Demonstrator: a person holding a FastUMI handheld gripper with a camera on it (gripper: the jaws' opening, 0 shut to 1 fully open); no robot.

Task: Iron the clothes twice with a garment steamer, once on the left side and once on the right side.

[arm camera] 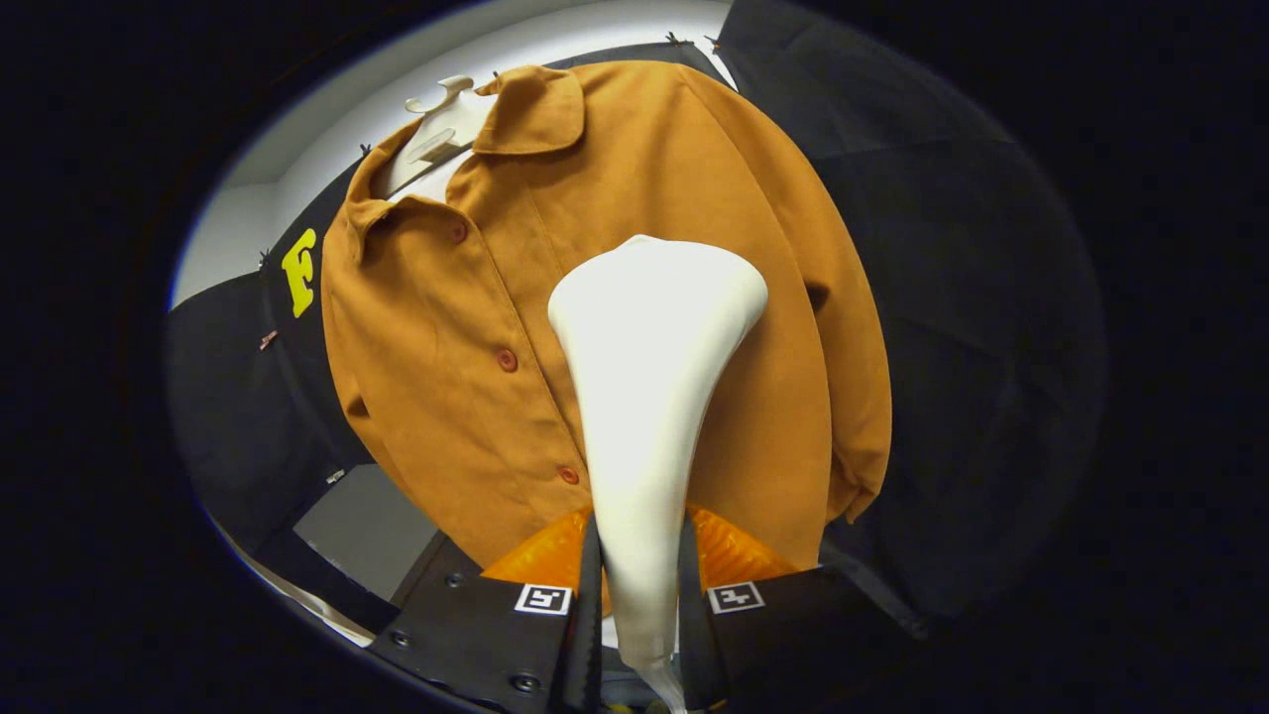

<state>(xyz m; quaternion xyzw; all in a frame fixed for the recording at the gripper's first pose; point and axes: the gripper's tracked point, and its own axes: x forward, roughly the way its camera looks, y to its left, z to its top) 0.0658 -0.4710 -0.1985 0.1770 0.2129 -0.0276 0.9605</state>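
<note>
The gripper (639,585) clamps a white flared plastic garment steamer (649,377), its head against the orange-brown buttoned shirt (466,327), beside the placket; a downward stroke seems due.

My fingers (639,605) are clamped on the slim handle of the white garment steamer (649,397), one finger pressing each side. Its broad head rises ahead of me, close against the brown button-up shirt (446,327), just beside the button placket. The shirt hangs on a white hanger (441,124), collar open, against the booth's black cloth wall (952,297).
</note>
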